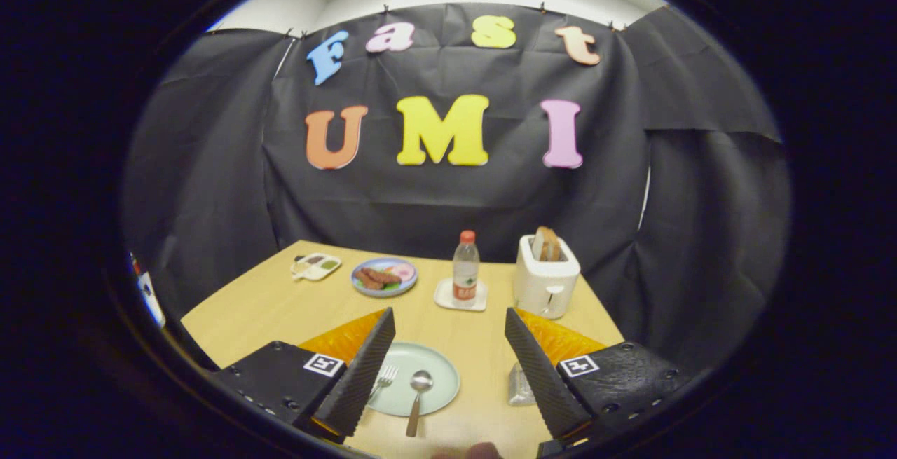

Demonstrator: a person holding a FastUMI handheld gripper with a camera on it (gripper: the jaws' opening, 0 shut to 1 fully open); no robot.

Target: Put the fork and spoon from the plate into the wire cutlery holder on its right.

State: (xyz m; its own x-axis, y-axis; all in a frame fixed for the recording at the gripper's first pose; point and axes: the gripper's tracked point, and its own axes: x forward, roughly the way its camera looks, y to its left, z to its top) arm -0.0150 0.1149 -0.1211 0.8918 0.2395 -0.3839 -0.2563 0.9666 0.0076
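The gripper (pixel 446 364) hangs above the near edge of the light wooden table (pixel 280 305), its two fingers spread wide apart and holding nothing. Between them, just ahead, lies the pale green round plate (pixel 441 364). On it rest the silver metal fork (pixel 384 378), at about 9 o'clock on the plate and partly hidden by the left finger, and the silver metal spoon (pixel 418 392), near the centre with its handle running off the rim toward 6 o'clock. At 3 o'clock from the plate, mostly hidden behind the right finger, a silvery mesh shape (pixel 520 385) is probably the wire cutlery holder; whether anything is in it cannot be told.

By my reading the task has not started: both pieces sit on the plate, so each needs picking up and dropping in.

Farther off, at 12 o'clock, a clear plastic bottle with a red cap (pixel 465 267) stands on a white square coaster (pixel 443 297). At 1 o'clock is a white toaster (pixel 546 280) holding toast; at 11 o'clock a blue plate of food (pixel 384 276), and beyond it at 10 o'clock a small cream divided dish (pixel 316 266). Black cloth walls the booth, with a white ceiling above.
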